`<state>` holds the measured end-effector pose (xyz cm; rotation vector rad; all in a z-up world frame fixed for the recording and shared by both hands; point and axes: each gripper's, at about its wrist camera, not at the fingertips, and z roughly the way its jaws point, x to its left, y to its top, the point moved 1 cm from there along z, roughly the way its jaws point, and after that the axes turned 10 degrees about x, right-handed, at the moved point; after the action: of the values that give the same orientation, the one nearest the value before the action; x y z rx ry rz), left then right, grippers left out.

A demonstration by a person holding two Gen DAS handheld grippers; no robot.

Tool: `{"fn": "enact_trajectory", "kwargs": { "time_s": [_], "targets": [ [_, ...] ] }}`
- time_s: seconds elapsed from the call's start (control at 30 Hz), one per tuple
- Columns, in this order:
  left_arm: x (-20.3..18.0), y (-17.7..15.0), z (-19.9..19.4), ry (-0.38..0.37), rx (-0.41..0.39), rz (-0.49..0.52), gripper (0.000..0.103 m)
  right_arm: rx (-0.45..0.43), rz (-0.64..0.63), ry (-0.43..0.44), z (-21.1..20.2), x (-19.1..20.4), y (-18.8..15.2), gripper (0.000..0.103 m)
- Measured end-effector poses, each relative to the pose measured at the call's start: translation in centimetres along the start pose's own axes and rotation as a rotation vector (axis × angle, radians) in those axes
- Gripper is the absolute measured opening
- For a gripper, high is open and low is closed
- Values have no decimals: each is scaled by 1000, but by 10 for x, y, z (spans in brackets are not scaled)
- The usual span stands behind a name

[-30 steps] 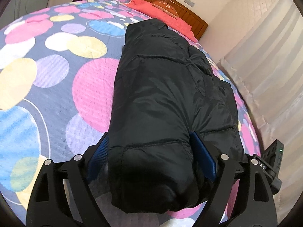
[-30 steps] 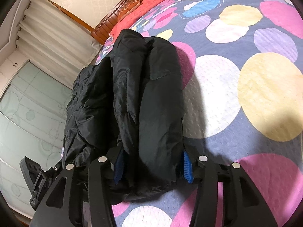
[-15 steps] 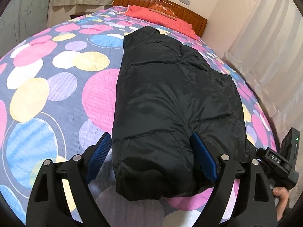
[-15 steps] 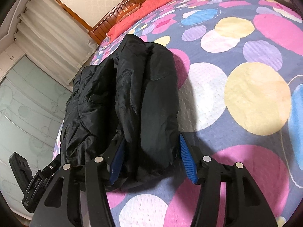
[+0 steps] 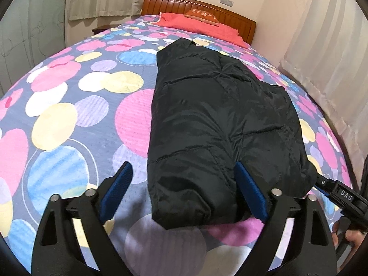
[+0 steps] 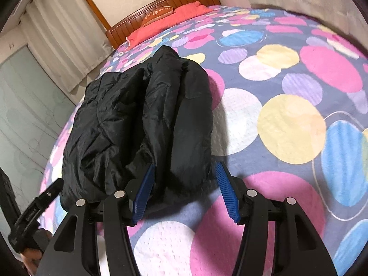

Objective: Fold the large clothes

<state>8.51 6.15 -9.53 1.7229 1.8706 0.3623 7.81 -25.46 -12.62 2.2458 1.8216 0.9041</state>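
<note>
Even indoor light; fisheye-warped edges, perhaps slightly soft.

Black puffer jacket [image 5: 216, 124] folded lengthwise, lying flat on bedspread [image 5: 69, 115].

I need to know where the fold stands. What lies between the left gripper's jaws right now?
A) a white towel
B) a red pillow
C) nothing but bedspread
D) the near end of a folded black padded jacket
D: the black jacket lies folded on the spotted bedspread, its near end between the opening jaws of the left gripper.
</note>
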Motion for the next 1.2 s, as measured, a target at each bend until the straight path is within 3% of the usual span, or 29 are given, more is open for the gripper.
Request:
{"fn": "enact_trajectory", "kwargs": {
  "time_s": [0.17, 0.5, 0.7, 1.2],
  "targets": [
    [-2, -8, -8, 31, -4, 11, 91, -25, -51, -77, -8, 12, -9, 64],
    [-4, -26, -19, 105, -19, 31, 92, -40, -135, -157, -14, 36, -26, 68],
    [-4, -30, -29, 127, -22, 27, 92, -54, -160, -176, -22, 49, -34, 72],
    [-21, -20, -92, 167, -152, 53, 100, -177, -242, -201, -75, 93, -37, 80]
  ]
}}
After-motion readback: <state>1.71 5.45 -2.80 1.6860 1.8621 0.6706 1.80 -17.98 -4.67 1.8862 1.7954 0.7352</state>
